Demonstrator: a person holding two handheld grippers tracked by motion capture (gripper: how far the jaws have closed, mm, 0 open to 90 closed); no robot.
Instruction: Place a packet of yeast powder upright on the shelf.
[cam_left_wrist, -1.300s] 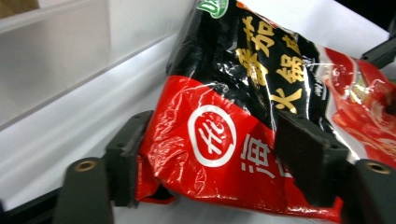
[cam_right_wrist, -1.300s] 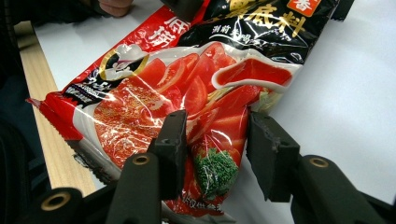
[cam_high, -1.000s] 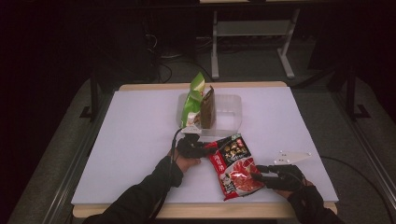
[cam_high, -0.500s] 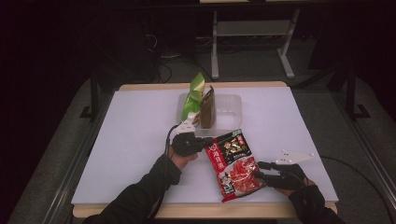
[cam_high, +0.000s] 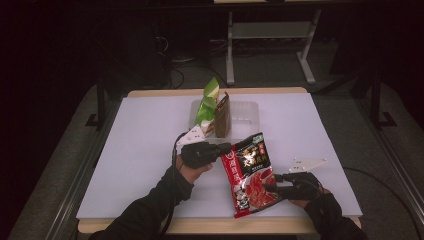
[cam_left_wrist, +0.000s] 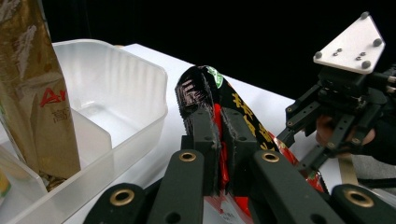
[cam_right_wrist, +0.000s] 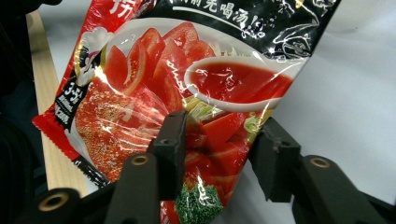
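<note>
Red soup packet (cam_high: 251, 174): left gripper (cam_high: 226, 148) jaws clamped on its top edge, right gripper (cam_high: 274, 183) jaws straddling its side.

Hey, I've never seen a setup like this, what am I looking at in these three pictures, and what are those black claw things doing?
A person sits at a white table and holds a hand-operated two-jaw gripper in each hand; there is no robot arm. The wide picture comes from a camera above, looking down. The other two come from small cameras riding on each gripper, looking along its black jaws.

The left gripper is shut on the top edge of a red and black soup packet, seen close up in the left gripper view. The right gripper has its jaws either side of the packet's lower part; they have just been closing.

Behind stands a clear plastic tray holding a green bag and a brown packet, both upright.
</note>
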